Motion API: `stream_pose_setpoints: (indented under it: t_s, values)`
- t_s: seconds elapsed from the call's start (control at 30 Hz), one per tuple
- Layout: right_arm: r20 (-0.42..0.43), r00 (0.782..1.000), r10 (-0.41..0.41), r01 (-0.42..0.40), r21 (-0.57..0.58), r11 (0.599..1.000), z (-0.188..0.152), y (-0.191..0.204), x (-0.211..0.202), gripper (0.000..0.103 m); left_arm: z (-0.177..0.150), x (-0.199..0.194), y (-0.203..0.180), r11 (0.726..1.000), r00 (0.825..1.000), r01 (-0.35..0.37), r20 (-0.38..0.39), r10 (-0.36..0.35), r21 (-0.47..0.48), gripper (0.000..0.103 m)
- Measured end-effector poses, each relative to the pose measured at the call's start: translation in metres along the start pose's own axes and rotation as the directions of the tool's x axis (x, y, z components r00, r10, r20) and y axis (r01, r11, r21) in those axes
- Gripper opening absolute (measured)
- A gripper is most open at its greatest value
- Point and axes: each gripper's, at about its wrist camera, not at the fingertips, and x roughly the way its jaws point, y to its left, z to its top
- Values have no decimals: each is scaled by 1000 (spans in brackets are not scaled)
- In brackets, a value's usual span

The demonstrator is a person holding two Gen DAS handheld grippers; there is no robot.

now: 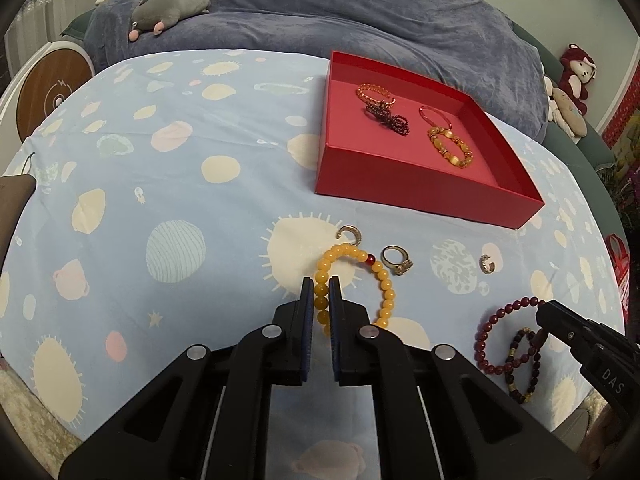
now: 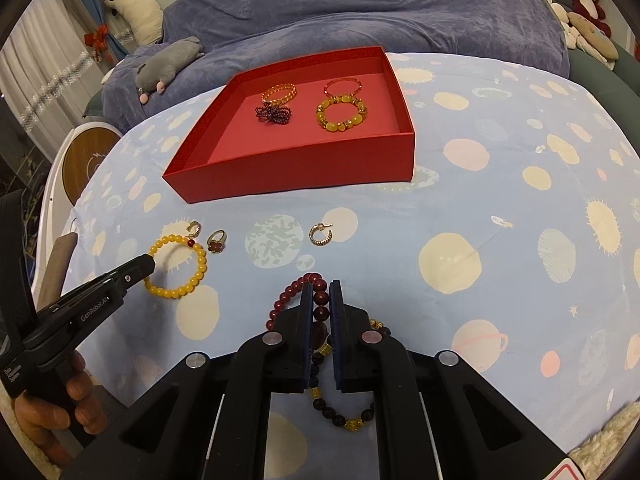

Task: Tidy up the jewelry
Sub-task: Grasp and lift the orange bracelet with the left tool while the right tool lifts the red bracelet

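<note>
My left gripper [image 1: 321, 285] is shut on the yellow bead bracelet [image 1: 386, 280], which lies on the patterned cloth; it also shows in the right wrist view [image 2: 200, 268]. My right gripper [image 2: 321, 289] is shut on the dark red bead bracelet [image 2: 286, 294], which overlaps a dark bracelet with gold beads [image 2: 344, 420]. The red tray [image 1: 400, 188] holds several bracelets [image 1: 450, 144]. A ring [image 1: 396, 261] and two hoop earrings [image 1: 350, 233] [image 1: 487, 264] lie on the cloth in front of the tray.
The table has a light blue patterned cloth [image 1: 180, 160]. Behind it is a blue-covered sofa [image 1: 360, 12] with a grey plush toy [image 1: 168, 10]. More plush toys [image 1: 572, 84] sit at the right. A round wooden-faced object [image 1: 48, 88] stands at the left.
</note>
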Motion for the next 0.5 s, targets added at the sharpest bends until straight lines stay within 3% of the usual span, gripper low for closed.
stream_pose_setpoints:
  t_s: [0.5]
  values:
    - [92,995,38,-39,11,999,29,-4,-47,8,34,-50,-33,992,993,112,42,-115,49,7]
